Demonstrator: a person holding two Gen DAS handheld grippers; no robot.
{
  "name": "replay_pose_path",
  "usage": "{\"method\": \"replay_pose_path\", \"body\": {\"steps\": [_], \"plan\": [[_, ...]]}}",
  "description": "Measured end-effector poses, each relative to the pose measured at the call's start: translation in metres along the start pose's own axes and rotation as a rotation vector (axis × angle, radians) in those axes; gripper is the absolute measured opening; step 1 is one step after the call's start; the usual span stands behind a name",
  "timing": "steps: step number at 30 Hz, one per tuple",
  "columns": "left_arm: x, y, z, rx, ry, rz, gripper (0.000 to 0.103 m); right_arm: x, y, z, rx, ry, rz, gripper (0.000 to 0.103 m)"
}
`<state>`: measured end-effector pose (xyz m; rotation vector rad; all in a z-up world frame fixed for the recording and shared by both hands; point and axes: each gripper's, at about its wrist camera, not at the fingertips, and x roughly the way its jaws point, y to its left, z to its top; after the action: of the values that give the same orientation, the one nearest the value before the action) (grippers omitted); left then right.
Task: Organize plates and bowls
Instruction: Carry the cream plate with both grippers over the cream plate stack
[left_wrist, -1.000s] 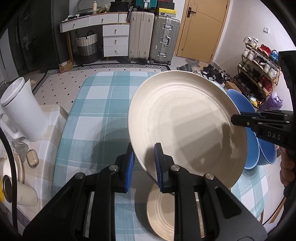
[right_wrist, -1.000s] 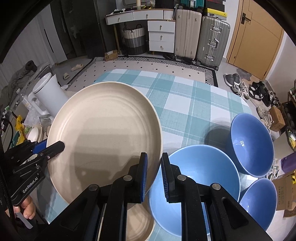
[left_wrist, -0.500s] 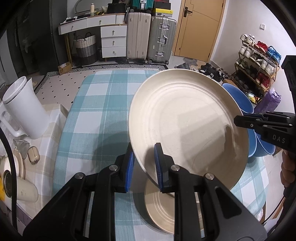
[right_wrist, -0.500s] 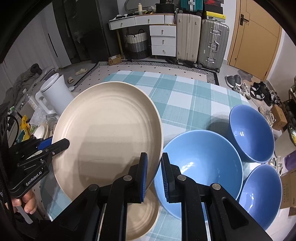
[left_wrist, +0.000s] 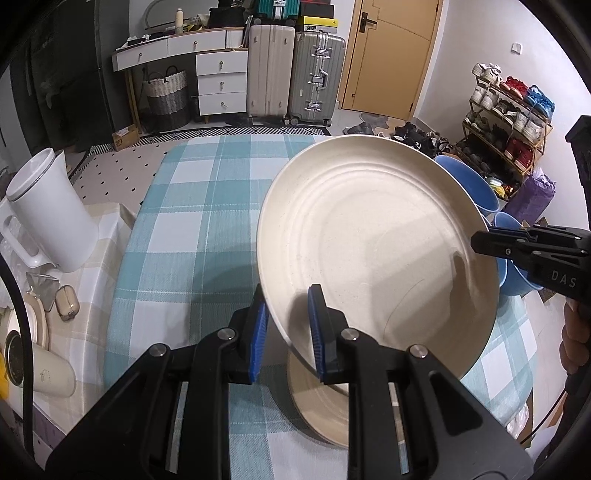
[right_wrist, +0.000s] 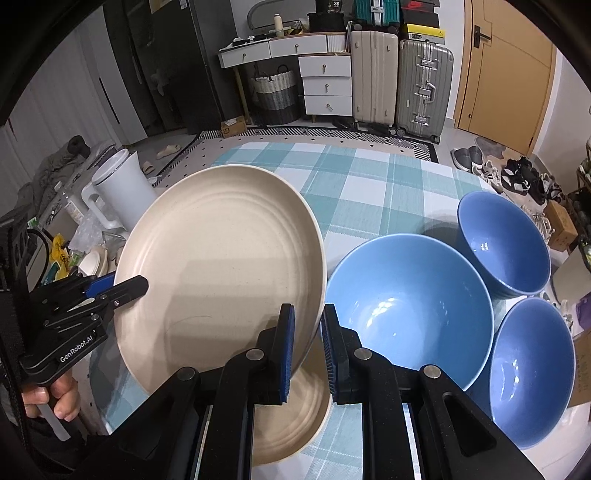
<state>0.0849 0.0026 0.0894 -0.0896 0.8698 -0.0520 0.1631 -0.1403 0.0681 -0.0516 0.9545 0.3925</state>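
Large plate (left_wrist: 376, 243) held above table.
Left gripper (left_wrist: 286, 325) and right gripper (right_wrist: 307, 332) both clamp its rim, apparently clear of the smaller plate (right_wrist: 291, 417) beneath.

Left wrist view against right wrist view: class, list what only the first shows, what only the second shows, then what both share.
Only the left wrist view: the shoe rack by the wall.

Only the right wrist view: three blue bowls in full, open sides up.

Both: the large cream plate held aloft, tilted, by the left gripper and right gripper on opposite rims, a smaller cream plate beneath, the white jug, the checked tablecloth.
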Motion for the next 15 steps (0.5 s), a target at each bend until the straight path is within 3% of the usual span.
{"method": "replay_pose_path", "body": {"steps": [15], "plan": [[-0.004,0.008,-0.033,-0.015,0.029,-0.027,0.017,-0.001,0.004,-0.031,0.026,-0.006,0.050,0.016]]}}
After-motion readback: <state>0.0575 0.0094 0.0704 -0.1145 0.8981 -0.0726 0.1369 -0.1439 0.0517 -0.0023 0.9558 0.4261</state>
